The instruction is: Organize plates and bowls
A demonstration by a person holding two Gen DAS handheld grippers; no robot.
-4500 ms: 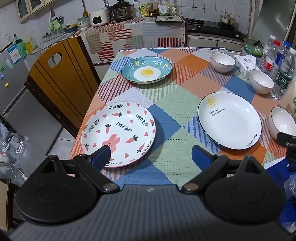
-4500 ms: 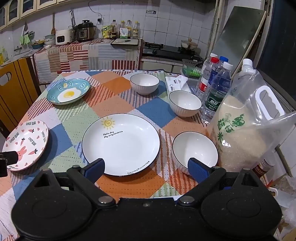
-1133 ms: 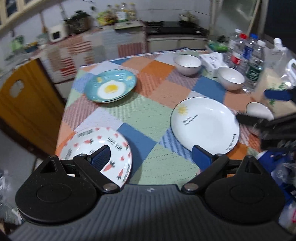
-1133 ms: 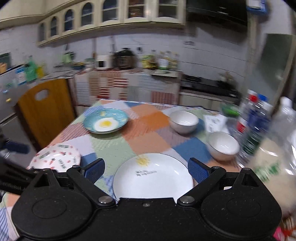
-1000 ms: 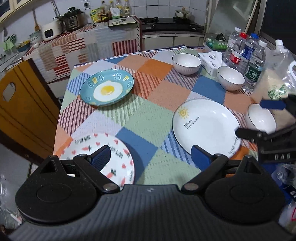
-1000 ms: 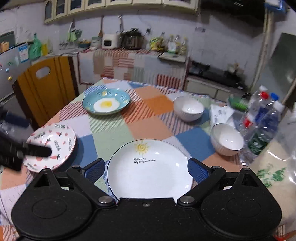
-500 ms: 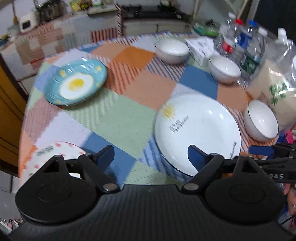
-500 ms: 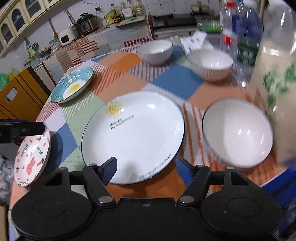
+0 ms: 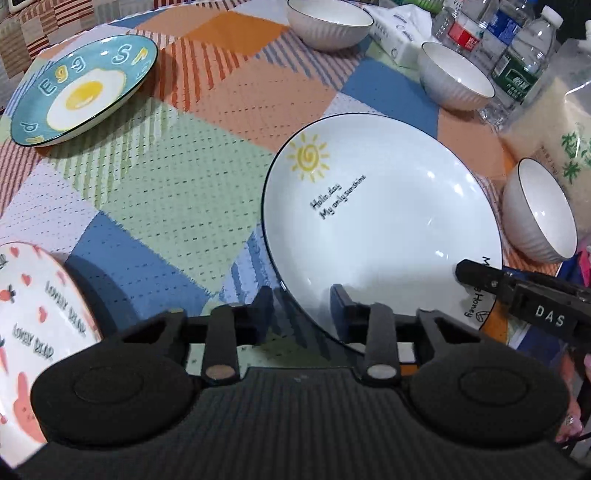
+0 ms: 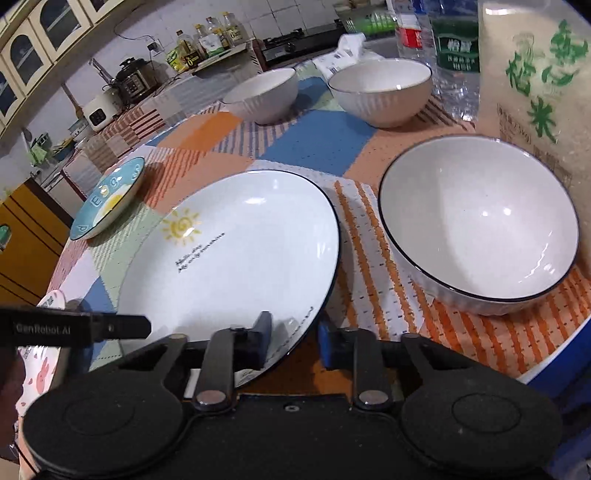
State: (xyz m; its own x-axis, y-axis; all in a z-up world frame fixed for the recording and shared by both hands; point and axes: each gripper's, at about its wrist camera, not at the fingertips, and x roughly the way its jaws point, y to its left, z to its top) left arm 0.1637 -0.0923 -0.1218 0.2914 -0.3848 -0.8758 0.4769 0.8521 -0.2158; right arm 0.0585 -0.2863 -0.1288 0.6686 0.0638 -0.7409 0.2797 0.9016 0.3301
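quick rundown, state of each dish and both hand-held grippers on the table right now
sun plate: empty, near edge straddled by both hand-held grippers
left hand-held gripper: narrowed around plate rim
right hand-held gripper: narrowed around plate rim
egg plate: flat, untouched
bunny plate: untouched
near bowl: upright, empty
two far bowls: upright, apart

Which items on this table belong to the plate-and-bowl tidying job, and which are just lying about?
Job items:
sun plate
egg plate
bunny plate
near bowl
middle bowl
far bowl

Lying about:
rice bag
water bottles
tissue pack
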